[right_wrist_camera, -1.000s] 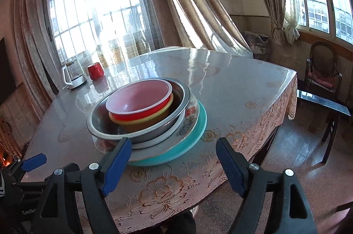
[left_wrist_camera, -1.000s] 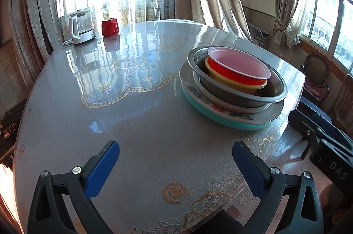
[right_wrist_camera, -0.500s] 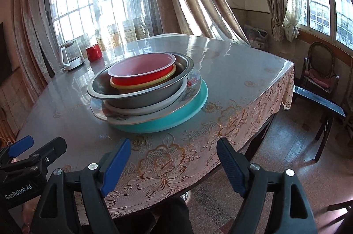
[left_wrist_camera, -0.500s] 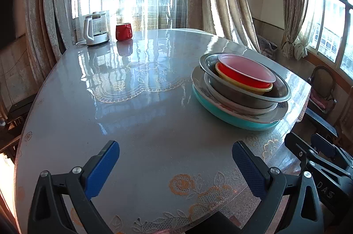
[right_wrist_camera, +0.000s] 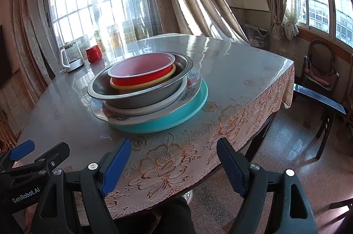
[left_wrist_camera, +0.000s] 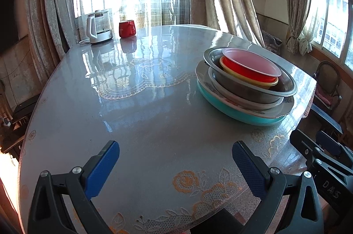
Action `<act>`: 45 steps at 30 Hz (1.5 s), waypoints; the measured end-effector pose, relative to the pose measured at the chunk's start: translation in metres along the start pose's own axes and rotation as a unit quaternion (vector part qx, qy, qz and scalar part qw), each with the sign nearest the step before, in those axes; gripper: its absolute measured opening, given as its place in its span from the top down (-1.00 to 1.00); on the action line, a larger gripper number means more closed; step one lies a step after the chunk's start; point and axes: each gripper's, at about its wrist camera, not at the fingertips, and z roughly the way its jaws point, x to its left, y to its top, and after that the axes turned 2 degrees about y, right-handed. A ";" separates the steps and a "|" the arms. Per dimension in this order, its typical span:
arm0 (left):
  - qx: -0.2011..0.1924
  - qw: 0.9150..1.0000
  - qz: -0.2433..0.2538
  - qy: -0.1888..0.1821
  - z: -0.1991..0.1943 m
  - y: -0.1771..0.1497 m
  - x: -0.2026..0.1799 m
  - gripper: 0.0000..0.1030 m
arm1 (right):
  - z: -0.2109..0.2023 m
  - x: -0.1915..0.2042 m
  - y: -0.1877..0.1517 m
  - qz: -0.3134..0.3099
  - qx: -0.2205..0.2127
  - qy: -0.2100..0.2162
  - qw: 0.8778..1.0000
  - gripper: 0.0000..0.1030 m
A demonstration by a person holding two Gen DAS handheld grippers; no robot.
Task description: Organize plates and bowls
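Observation:
One stack of dishes stands on the table near its right edge. A teal plate (left_wrist_camera: pixel 233 111) (right_wrist_camera: pixel 176 117) is at the bottom, a floral plate (right_wrist_camera: pixel 192 88) and a white dish (right_wrist_camera: pixel 154 107) lie on it, then a steel bowl (left_wrist_camera: pixel 253 90) (right_wrist_camera: pixel 141 95), a yellow bowl (right_wrist_camera: pixel 143 85) and a red bowl (left_wrist_camera: pixel 249 67) (right_wrist_camera: pixel 141 72) on top. My left gripper (left_wrist_camera: pixel 175 164) is open and empty over the table's near edge, left of the stack. My right gripper (right_wrist_camera: pixel 174 162) is open and empty, in front of the stack at the table's edge.
A glass kettle (left_wrist_camera: pixel 98 27) (right_wrist_camera: pixel 71 57) and a red mug (left_wrist_camera: pixel 126 28) (right_wrist_camera: pixel 93 53) stand at the far side of the table (left_wrist_camera: pixel 132 112). A lace cloth (right_wrist_camera: pixel 231 123) hangs over the edge. A chair (right_wrist_camera: pixel 320 70) and a dark bench (right_wrist_camera: pixel 320 101) stand to the right.
Both grippers have pulled back and dropped lower from the stack, which now looks farther away. The dishes have not moved. Both grippers stayed open.

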 end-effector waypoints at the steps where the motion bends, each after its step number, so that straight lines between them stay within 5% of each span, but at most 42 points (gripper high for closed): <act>1: 0.000 1.000 0.001 0.001 0.000 0.000 0.000 -0.99 | 0.000 0.000 0.000 0.001 0.001 0.000 1.000 -0.58; 45: -0.002 1.000 0.012 0.003 -0.001 0.000 -0.005 -0.99 | 0.004 -0.003 -0.002 0.004 0.009 0.002 1.000 -0.58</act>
